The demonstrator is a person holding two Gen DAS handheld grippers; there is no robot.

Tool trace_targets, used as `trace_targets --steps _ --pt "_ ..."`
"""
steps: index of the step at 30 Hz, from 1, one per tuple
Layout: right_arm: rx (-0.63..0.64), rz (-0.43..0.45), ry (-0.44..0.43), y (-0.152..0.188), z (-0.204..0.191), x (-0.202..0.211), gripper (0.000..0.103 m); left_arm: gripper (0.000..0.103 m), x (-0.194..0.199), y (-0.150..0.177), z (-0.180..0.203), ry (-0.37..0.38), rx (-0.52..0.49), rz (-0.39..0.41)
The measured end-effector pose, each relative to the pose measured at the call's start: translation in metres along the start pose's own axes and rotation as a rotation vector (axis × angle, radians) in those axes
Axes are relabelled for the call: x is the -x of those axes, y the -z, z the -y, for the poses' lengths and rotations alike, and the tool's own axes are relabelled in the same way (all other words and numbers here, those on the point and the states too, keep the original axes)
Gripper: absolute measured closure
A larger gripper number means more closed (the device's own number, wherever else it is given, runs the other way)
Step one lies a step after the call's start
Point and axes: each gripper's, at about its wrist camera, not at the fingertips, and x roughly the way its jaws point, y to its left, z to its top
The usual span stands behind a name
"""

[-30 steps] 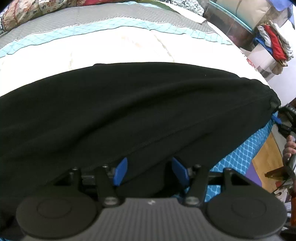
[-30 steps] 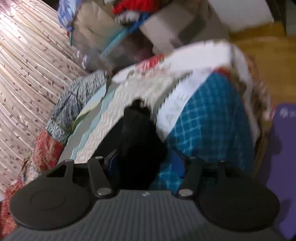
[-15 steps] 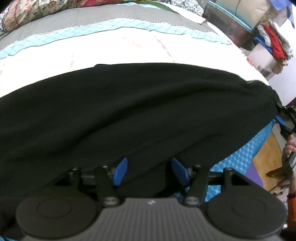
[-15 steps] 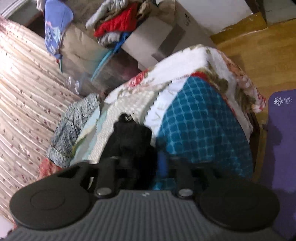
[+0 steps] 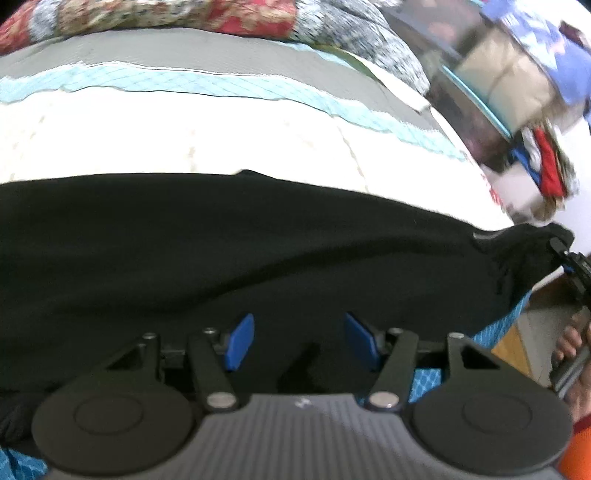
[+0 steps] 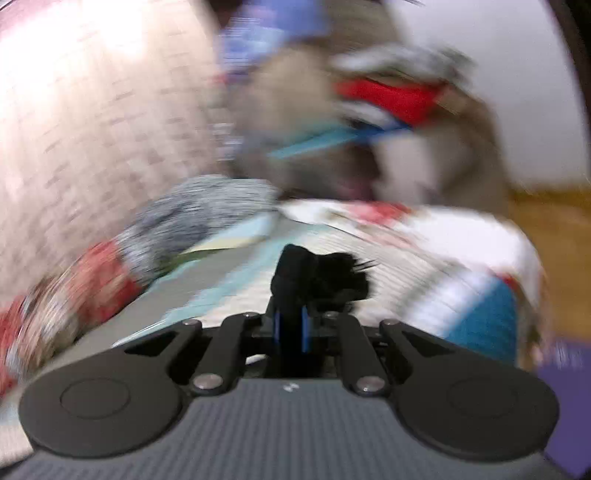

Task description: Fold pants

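Note:
Black pants (image 5: 221, 240) lie spread across the white bed cover (image 5: 184, 140). My left gripper (image 5: 301, 341) sits at their near edge. Its blue pads (image 5: 240, 341) stand apart with bare inner faces, and black cloth lies between and beyond them. In the left wrist view my right gripper (image 5: 565, 254) pinches the pants' right corner, which is pulled up into a peak. In the blurred right wrist view the right gripper (image 6: 291, 325) is closing its jaws. The pads are almost together and press on a bunch of the black cloth (image 6: 321, 273).
A patterned quilt (image 5: 166, 18) is heaped along the bed's far side. Boxes with piled clothes (image 5: 543, 158) stand past the right end of the bed. A blue checked blanket (image 5: 506, 325) hangs over the near edge. Wooden floor (image 6: 554, 229) and a purple mat (image 6: 565, 369) lie to the right.
The right gripper closed on the pants' corner, rolled level and rose, lifting that corner off the bed. The left gripper shifted a little and kept the same opening.

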Motion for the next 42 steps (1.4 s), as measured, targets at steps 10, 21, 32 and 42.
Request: trace_targets --steps 10,21,32,42 --pt "0.703 -0.293 -0.389 0.127 -0.18 -0.021 0.089 0.047 0.012 0.013 -0.033 -0.004 0.084 0.011" --pt "0.925 -0.205 -0.414 0.14 -0.195 0.006 0.053 0.047 0.004 -0.004 -0.023 0.062 0.05 -0.006" --pt "0.521 -0.17 -0.192 0.091 -0.127 -0.014 0.054 0.049 -0.058 -0.05 0.085 0.21 -0.105 -0.051" --pt "0.245 -0.374 -0.068 0.122 -0.073 -0.08 0.071 0.085 -0.116 -0.017 0.099 0.046 -0.185 -0.088"
